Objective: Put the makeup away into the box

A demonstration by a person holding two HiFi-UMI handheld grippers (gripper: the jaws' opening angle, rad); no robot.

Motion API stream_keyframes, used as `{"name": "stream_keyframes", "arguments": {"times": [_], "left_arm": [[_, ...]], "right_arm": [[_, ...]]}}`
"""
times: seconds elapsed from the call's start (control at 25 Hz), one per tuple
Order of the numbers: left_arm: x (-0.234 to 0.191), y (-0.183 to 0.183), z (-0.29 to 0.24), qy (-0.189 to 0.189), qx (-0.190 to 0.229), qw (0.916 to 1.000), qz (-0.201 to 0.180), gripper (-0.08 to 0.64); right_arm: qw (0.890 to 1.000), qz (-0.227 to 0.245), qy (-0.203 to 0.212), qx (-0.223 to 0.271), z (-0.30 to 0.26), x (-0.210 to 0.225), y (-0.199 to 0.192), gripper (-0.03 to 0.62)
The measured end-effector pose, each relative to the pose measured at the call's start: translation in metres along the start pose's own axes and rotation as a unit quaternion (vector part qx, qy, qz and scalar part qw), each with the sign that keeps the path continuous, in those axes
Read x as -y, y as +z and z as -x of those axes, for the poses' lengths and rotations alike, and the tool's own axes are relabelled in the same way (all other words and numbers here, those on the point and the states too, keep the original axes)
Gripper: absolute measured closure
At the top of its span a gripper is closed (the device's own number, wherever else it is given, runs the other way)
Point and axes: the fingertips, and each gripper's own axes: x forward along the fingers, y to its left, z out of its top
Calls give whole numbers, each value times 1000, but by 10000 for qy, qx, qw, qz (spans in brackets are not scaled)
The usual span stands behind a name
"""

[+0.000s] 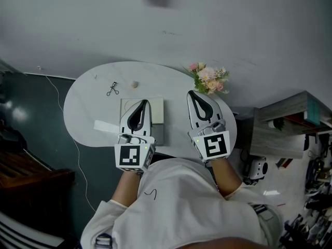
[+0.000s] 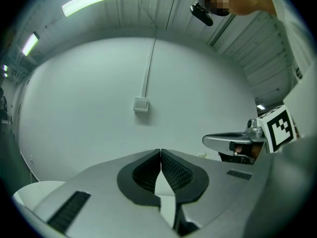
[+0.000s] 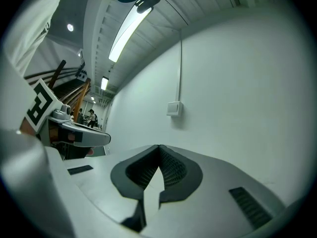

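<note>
In the head view a white oval table (image 1: 88, 113) carries a flat cream box (image 1: 157, 113), a black eyelash curler (image 1: 112, 88), a small beige round piece (image 1: 134, 84) and a white strip (image 1: 104, 126). My left gripper (image 1: 143, 102) hangs above the box, held level, jaws shut with nothing between them (image 2: 161, 151). My right gripper (image 1: 191, 93) is beside it over the table's right part, also shut and empty (image 3: 159, 147). Both gripper views look at a bare white wall, not at the table.
A pink and white flower bunch (image 1: 209, 79) stands at the table's far right edge. A wooden shelf (image 1: 290, 123) is to the right of the table. A wall switch box (image 2: 141, 104) (image 3: 174, 108) is ahead. A cable runs along the dark floor at the left.
</note>
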Motion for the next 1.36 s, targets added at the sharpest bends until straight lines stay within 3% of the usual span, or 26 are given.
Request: {"name": "stream_keyframes", "arguments": {"times": [0.68,1.36], "left_arm": [[1,-11,6,19,-111,9999,-21,540],[-5,-18,23,191,-183,9996,2,540]], "right_arm": [[9996,24,-12,-278,3,0,1,594],[9993,-33,338,-133,4,-25,0,594]]}}
